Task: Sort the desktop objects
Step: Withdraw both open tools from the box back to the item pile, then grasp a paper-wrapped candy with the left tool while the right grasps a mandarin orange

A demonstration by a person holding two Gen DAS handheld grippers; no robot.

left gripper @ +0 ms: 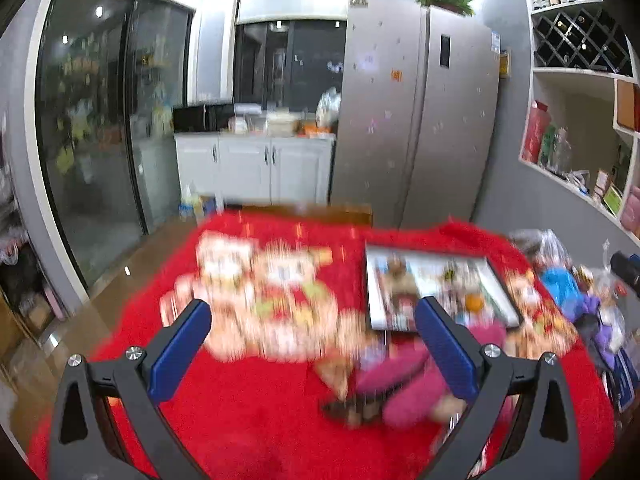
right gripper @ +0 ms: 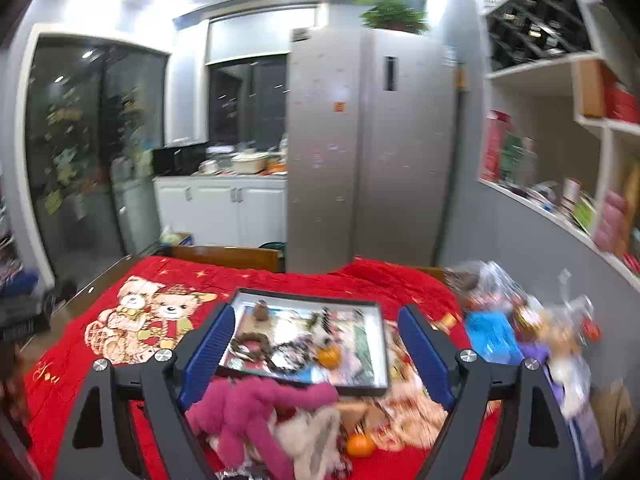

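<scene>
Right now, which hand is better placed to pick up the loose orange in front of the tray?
Probably right. The right gripper stands open, with the orange just below and between its fingers. The left gripper view is blurred, and no loose orange shows there.

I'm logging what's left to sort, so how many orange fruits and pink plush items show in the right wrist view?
Orange fruits: 2, one in the tray, one on the red cloth
Pink plush items: 1
Total: 3

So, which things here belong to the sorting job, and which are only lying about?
Belonging to the job:
- tray
- pink plush toy
- orange fruit
- second orange in the tray

Only lying about:
- fridge
- plant on top of it
- wall shelves
- red blanket
</scene>
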